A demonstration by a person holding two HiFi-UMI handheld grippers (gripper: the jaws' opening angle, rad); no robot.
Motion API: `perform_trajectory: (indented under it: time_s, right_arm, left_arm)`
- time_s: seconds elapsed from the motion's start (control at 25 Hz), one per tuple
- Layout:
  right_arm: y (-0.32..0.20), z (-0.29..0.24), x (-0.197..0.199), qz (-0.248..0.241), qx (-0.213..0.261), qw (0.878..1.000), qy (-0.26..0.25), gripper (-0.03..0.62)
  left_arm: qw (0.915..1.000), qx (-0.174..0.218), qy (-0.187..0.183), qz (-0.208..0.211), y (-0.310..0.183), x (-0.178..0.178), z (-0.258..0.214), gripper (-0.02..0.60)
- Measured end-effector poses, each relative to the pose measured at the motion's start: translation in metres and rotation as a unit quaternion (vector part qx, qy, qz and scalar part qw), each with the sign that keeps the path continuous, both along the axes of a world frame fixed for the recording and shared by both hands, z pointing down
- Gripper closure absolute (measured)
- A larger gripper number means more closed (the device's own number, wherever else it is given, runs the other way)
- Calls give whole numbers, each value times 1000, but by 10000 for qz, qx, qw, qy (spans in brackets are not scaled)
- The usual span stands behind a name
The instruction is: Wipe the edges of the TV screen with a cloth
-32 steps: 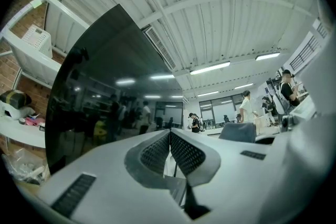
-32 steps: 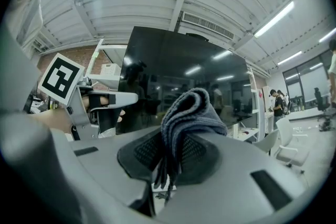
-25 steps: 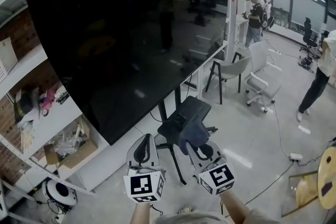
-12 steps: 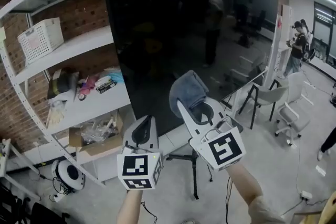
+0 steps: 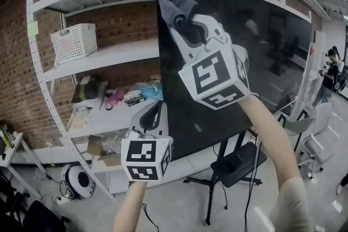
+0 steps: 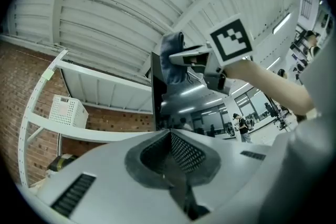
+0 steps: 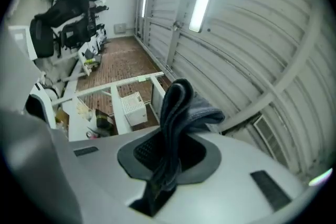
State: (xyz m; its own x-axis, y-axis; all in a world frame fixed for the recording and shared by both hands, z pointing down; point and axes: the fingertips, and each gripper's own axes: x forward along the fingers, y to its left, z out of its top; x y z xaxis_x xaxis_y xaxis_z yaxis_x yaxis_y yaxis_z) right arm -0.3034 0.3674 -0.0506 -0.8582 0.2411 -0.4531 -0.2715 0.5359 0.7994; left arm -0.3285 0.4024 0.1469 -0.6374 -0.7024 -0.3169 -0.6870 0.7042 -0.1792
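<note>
The big black TV screen stands on a floor stand in front of a white shelf unit. My right gripper is raised to the screen's top left corner and is shut on a grey-blue cloth, which bulges out past the fingertips at that corner. In the right gripper view the cloth is pinched upright between the shut jaws. My left gripper hangs lower, in front of the screen's left edge, shut and empty. Its own view looks up at the cloth and the TV.
Left of the TV, the white shelves carry a white basket and clutter. A cardboard box and a round white device sit low. A black chair stands under the TV, and a person stands far right.
My right gripper has risen with the cloth from waist height to the TV's top left corner. The head view has swung up and left. The left gripper stays low and shut.
</note>
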Motion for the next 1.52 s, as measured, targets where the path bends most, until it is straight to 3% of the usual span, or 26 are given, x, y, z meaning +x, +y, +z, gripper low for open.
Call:
perform_trajectory:
  time_s: [0.16, 0.36, 0.52, 0.88, 1.04, 1.24, 1.52]
  right_arm:
    - [10, -58, -7, 797, 742, 9926, -533, 548]
    - [28, -101, -21, 1697, 1662, 9675, -865, 548]
    - [32, -110, -33, 2062, 1972, 9537, -957, 548]
    - [35, -90, -46, 1886, 1876, 9620, -622, 548]
    - [36, -70, -56, 1473, 1479, 9779, -122, 548]
    - [32, -51, -60, 1616, 1534, 9748, -105, 548]
    - [32, -12, -64, 1274, 1131, 9850, 267, 548]
  left_arm:
    - [10000, 27, -46, -60, 6, -8, -8, 566]
    - [9999, 149, 22, -45, 11, -16, -8, 566]
    - [9997, 235, -11, -52, 15, -17, -11, 566]
    - [9989, 398, 14, -254, 42, -27, -11, 566]
    - [9987, 435, 76, -259, 48, -28, -6, 566]
    - [9983, 457, 137, -332, 57, -31, 1, 566]
    - [9977, 442, 342, -379, 63, -33, 19, 566]
